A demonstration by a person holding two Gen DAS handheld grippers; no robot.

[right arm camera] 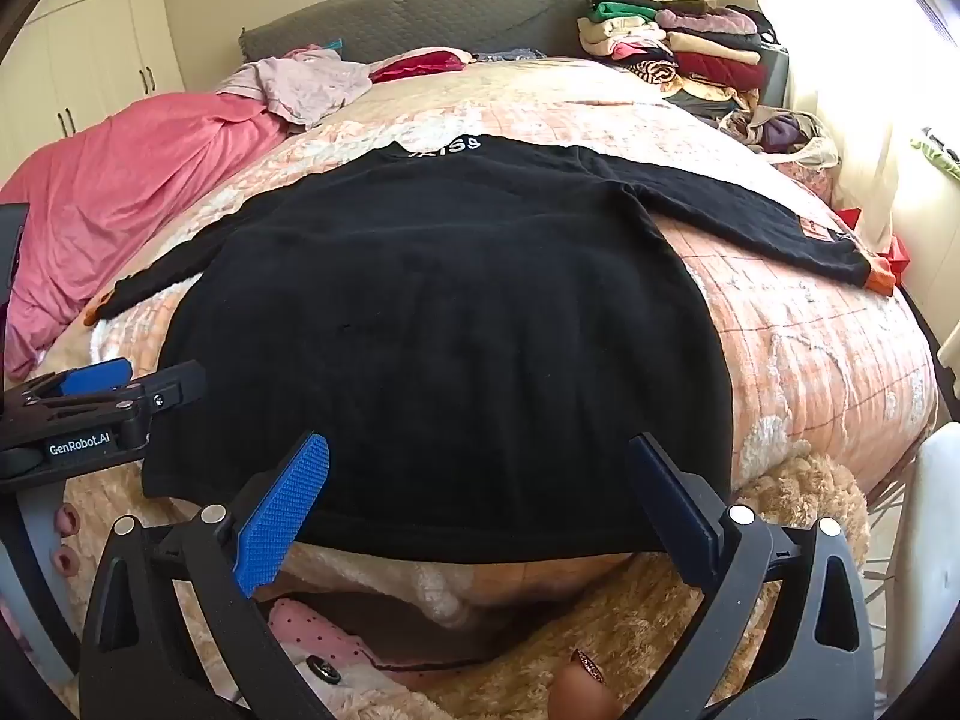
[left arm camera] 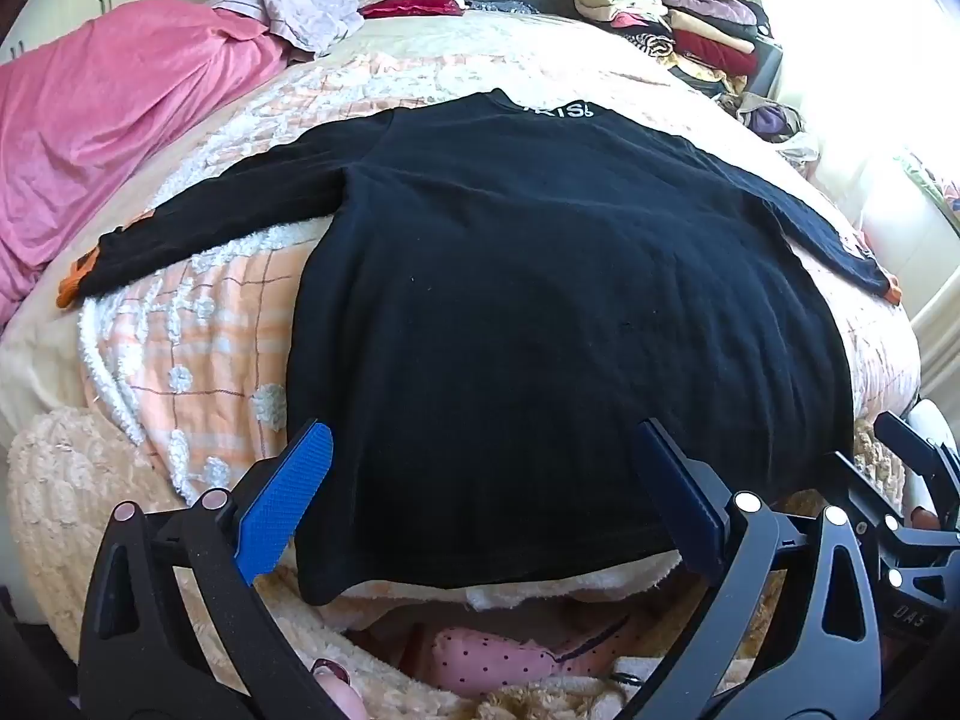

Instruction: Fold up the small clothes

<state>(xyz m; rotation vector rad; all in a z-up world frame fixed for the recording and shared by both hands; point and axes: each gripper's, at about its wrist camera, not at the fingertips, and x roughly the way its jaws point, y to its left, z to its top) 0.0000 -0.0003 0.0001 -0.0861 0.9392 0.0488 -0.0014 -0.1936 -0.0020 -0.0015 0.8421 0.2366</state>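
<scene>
While the black long-sleeved top (left arm camera: 540,312) lies spread flat on the quilted bed cover (left arm camera: 198,348), no fold has yet been made in it, so the task looks to be at its very start for this garment.

At the far left a pink sheet (left arm camera: 120,114) is bunched along the bed's edge, with a pale crumpled garment (left arm camera: 300,12) beyond it near the headboard. The top's left sleeve (left arm camera: 198,228) reaches out toward that side, its orange cuff at the end. The left gripper (left arm camera: 480,504) hovers over the near hem with its jaws wide apart and nothing between the pads; the right gripper (right arm camera: 480,510) stands just beside it, equally wide and empty, above the hem's right half. The body of the top runs away from them to the collar, where white lettering shows. Its right sleeve (right arm camera: 750,222) stretches to the right edge of the bed.

At the far right a stack of folded clothes (right arm camera: 678,42) suggests earlier pieces are done. Left to do, I judge: bring in both sleeves, then fold the body.
</scene>
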